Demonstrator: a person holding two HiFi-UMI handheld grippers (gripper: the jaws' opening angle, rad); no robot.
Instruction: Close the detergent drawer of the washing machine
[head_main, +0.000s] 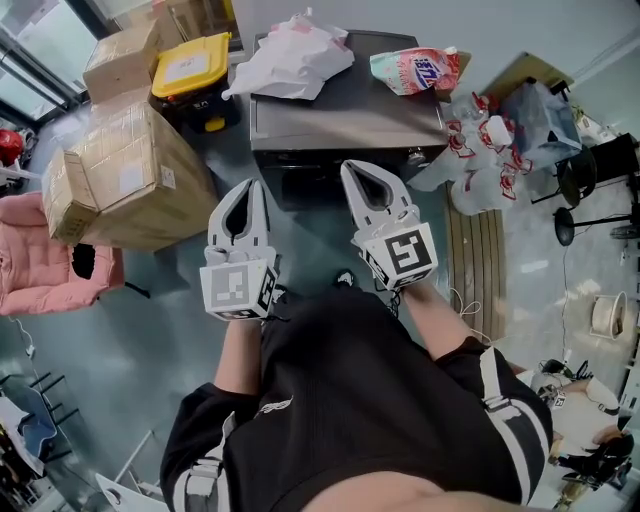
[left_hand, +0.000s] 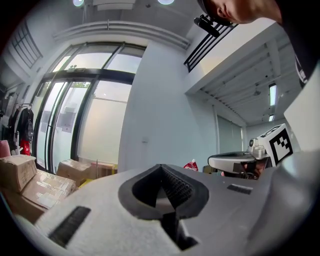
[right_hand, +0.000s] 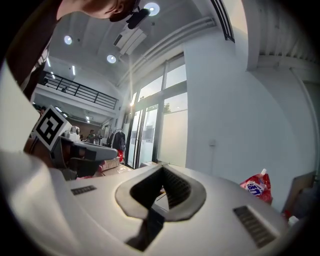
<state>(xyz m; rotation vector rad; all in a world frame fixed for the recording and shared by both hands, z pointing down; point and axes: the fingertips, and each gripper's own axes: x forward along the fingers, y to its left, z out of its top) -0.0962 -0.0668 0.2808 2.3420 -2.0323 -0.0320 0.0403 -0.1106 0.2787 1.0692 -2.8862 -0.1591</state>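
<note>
Both closed, empty: left gripper (head_main: 256, 190), right gripper (head_main: 352, 172). Washing machine (head_main: 340, 110) upper centre — press drawer squarely with closed tips.

The head view is evenly lit and sharp, with soft shadows beside the cardboard boxes (head_main: 130, 175) at upper left. Both gripper views bow straight lines and go black at the corners. Daylight washes out the windows (left_hand: 75, 125) at left, and ceiling lamps (right_hand: 151, 8) glare at top. The left gripper (left_hand: 161, 170) and right gripper (right_hand: 162, 169) look soft, close to the lens.
</note>
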